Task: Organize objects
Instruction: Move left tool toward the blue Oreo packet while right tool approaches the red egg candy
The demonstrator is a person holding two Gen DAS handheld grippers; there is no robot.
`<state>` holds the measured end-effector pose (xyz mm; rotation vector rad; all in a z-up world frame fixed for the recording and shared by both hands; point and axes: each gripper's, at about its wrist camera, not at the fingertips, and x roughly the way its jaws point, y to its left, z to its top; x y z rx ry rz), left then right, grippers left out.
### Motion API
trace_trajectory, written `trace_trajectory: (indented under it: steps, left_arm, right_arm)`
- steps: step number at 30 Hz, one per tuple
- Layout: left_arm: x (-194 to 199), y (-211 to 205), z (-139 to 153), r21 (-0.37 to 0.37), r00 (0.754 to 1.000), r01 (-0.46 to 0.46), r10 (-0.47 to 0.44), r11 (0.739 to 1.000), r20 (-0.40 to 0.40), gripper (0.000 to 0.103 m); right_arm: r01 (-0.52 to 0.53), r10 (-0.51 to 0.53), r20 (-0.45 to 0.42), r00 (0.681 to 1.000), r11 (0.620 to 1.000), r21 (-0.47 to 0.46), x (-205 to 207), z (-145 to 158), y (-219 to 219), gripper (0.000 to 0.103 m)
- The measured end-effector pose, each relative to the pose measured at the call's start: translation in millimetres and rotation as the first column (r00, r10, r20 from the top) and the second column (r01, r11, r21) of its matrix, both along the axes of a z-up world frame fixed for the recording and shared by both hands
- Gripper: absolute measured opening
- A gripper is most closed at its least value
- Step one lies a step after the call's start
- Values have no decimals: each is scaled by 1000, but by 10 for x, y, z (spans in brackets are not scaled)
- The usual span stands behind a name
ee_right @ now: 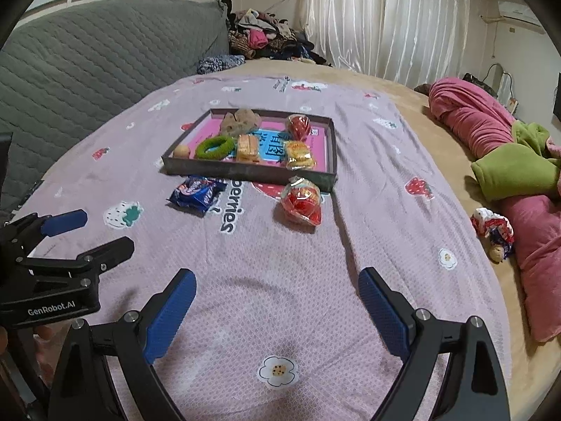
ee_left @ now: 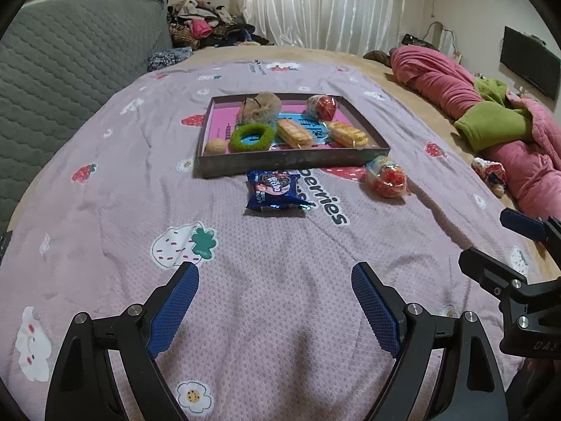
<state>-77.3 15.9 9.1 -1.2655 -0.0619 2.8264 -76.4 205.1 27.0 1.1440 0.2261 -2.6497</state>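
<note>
A shallow dark box (ee_left: 287,163) (ee_right: 245,172) with a pink floor lies on the lilac bedspread. It holds a green ring (ee_left: 251,137) (ee_right: 214,147), two wrapped cakes (ee_left: 293,133) (ee_right: 248,148), a tan plush toy (ee_left: 261,106), a small round nut (ee_left: 215,146) and a red wrapped ball (ee_left: 322,107). In front of the box lie a blue biscuit packet (ee_left: 275,190) (ee_right: 198,192) and a second red wrapped ball (ee_left: 385,176) (ee_right: 302,201). My left gripper (ee_left: 275,273) and right gripper (ee_right: 277,277) both hover open and empty over the bedspread, short of these two items.
A grey quilted headboard (ee_left: 70,70) rises at the left. Rolled pink and green blankets (ee_left: 491,115) (ee_right: 508,154) lie along the right, with a small wrapped item (ee_right: 492,229) beside them. Clothes (ee_left: 203,24) are piled at the back by white curtains.
</note>
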Motion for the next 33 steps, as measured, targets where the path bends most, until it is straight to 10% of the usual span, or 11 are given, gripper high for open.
trace_trajectory:
  steps: [33]
  left_arm:
    - [-624,80,-166,2,1000,11,-11,1000,25,90]
  right_arm:
    - [19,-19,13,1000,999,-31,-704,-34,44,94]
